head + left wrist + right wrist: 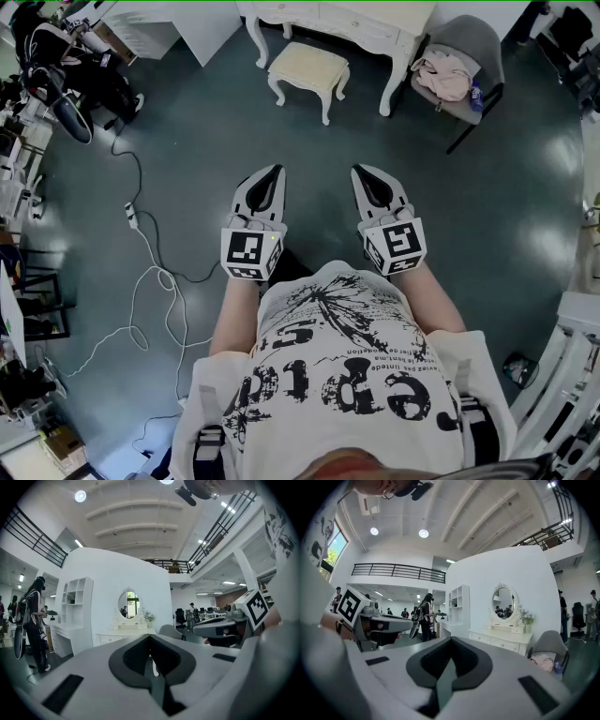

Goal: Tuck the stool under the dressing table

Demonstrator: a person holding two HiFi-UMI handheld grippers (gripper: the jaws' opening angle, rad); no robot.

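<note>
In the head view the stool (307,67), cream-cushioned with white curved legs, stands on the dark floor just in front of the white dressing table (375,23), only partly under it. My left gripper (275,171) and right gripper (359,171) are held side by side at waist height, well short of the stool. Both are shut with nothing in them. The left gripper view shows the dressing table (123,636) and its oval mirror (130,604) beyond the shut left gripper (150,637). The right gripper view shows the table (501,640) past the right gripper (451,640). Neither gripper view shows the stool.
A grey chair (466,47) with pink cloth on its seat stands right of the table. White cables (150,272) trail over the floor at left. A person in black (66,75) stands far left by a white shelf unit (178,28). A white frame (572,375) stands at lower right.
</note>
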